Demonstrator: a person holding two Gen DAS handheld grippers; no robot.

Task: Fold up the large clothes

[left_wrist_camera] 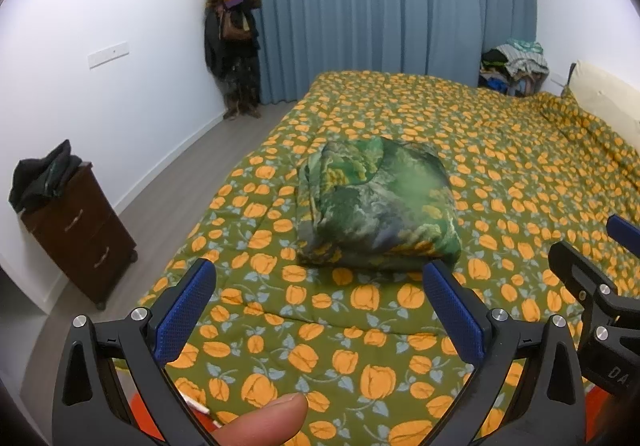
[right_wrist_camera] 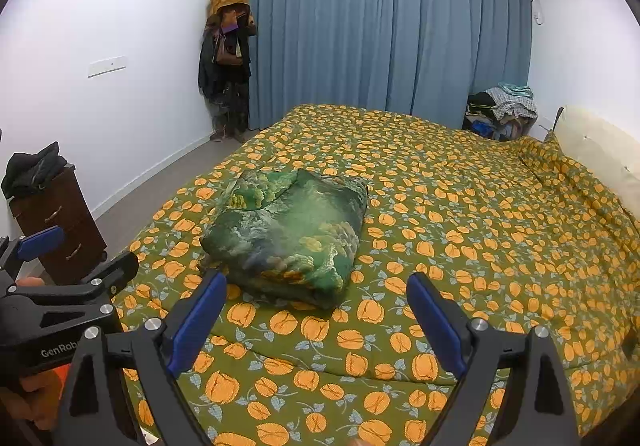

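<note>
A green patterned garment (left_wrist_camera: 376, 206) lies folded into a compact bundle on the bed; it also shows in the right wrist view (right_wrist_camera: 288, 234). My left gripper (left_wrist_camera: 320, 278) is open and empty, held just short of the bundle's near edge. My right gripper (right_wrist_camera: 316, 290) is open and empty, also a little short of the bundle, which lies ahead and to its left. The right gripper shows at the right edge of the left wrist view (left_wrist_camera: 592, 246), and the left gripper at the left edge of the right wrist view (right_wrist_camera: 76, 258).
The bed carries an olive quilt with orange flowers (left_wrist_camera: 500, 166). A dark wooden drawer unit (left_wrist_camera: 80, 238) with dark clothes on top stands by the left wall. A coat rack (left_wrist_camera: 234, 38) stands in the corner. A clothes pile (left_wrist_camera: 514, 66) sits beyond the bed, by the blue curtain.
</note>
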